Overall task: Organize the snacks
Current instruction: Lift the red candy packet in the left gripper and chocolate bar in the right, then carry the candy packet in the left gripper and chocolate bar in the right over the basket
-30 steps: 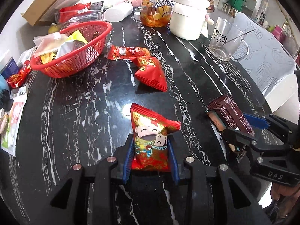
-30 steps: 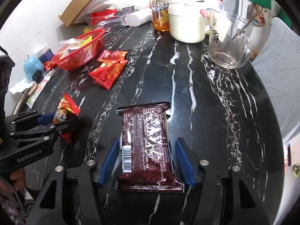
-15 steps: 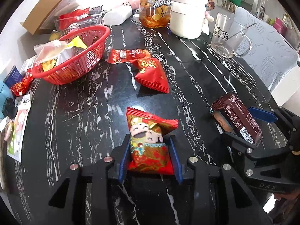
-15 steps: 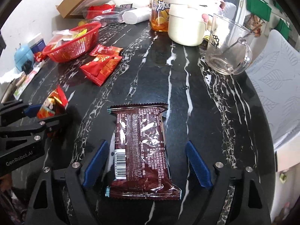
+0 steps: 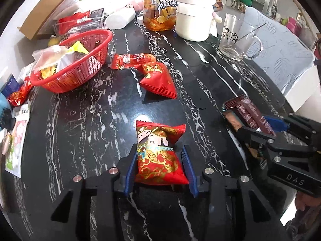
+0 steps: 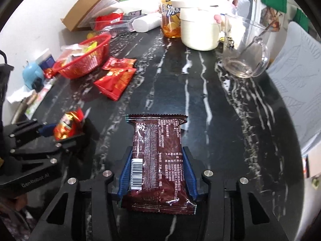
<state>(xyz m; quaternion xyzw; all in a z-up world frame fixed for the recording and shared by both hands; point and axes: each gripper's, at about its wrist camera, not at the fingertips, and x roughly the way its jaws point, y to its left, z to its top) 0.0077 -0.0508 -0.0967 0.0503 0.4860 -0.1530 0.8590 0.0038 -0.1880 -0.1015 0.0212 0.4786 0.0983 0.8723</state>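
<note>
While closing, right gripper point(image 6: 157, 172) straddles brown packet point(image 6: 158, 160).

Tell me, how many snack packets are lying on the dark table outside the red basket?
4: a red packet in the left gripper, a brown packet in the closing right gripper, two red ones near the basket. Clutter may hide others.

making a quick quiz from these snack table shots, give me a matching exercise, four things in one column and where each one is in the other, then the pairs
Things
1. red cartoon-figure snack packet
2. dark brown foil snack bar
3. yellow wrapper
4. clear glass mug

Places
A. inside the red plastic mesh basket
B. between the right gripper pads, which are closing
C. beside the white lidded pot
D. between the left gripper pads

Pairs: 1-D, 2-B, 3-A, 4-C
</note>
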